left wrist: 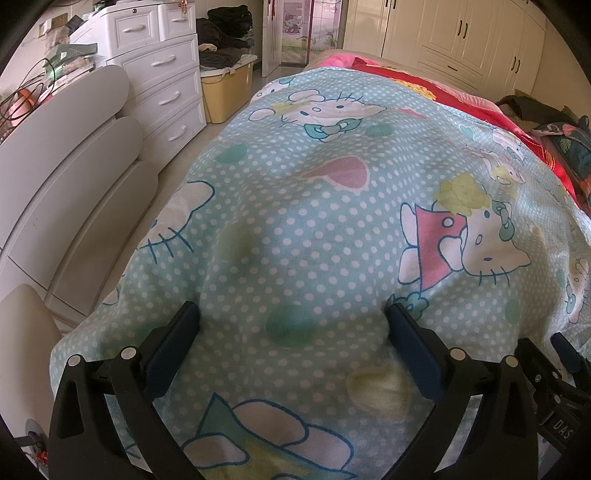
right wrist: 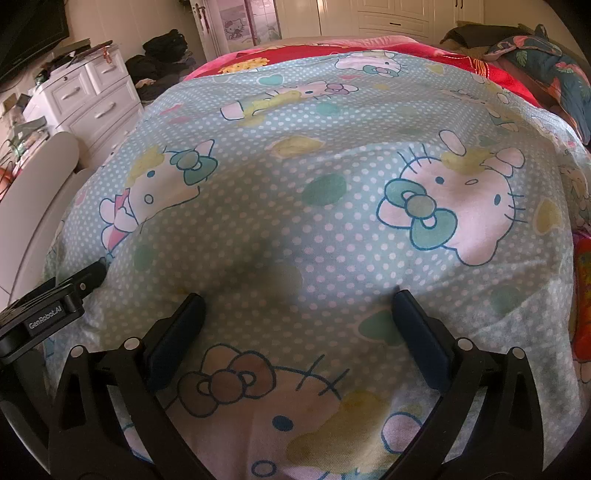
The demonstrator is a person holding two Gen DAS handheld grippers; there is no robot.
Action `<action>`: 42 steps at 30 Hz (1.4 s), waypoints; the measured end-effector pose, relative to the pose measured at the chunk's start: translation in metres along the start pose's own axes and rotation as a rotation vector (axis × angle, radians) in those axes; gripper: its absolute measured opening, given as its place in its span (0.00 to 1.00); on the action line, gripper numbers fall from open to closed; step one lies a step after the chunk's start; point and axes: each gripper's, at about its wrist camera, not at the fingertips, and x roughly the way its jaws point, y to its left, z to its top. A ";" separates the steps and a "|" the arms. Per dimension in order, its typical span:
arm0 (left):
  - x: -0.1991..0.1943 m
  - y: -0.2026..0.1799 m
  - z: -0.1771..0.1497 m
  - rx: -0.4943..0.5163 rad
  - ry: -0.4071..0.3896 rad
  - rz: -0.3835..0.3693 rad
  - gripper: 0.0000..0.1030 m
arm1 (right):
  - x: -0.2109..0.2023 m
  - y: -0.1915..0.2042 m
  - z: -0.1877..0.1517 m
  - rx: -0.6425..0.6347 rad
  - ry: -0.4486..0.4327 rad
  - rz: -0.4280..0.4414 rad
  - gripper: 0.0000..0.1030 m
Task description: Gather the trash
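Holding both grippers over the bed, you are looking down on a polka-dot cartoon-cat quilt (left wrist: 314,206) that is filling most of each view; no piece of trash is showing anywhere on it, so where the trash is cannot be told. Your left gripper (left wrist: 291,317) is standing with its jaws spread wide and nothing between them, its fingertips just above the quilt near the foot edge. Your right gripper (right wrist: 297,304) is likewise gaping and empty, hovering over the quilt beside the left one, whose black body is showing at the left edge of the right wrist view. Beyond the quilt, a red blanket (right wrist: 280,55) is lying toward the head of the bed. Left of the bed, a white chest of drawers (left wrist: 162,74) is standing, with a yellow storage bin (left wrist: 225,92) piled with dark clothes beside it. Past the far side of the bed, cream wardrobe doors (left wrist: 461,33) are lining the wall.
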 end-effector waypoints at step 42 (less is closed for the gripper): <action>0.000 0.001 -0.004 0.003 -0.006 0.009 0.95 | 0.000 0.000 0.000 -0.001 0.001 0.000 0.91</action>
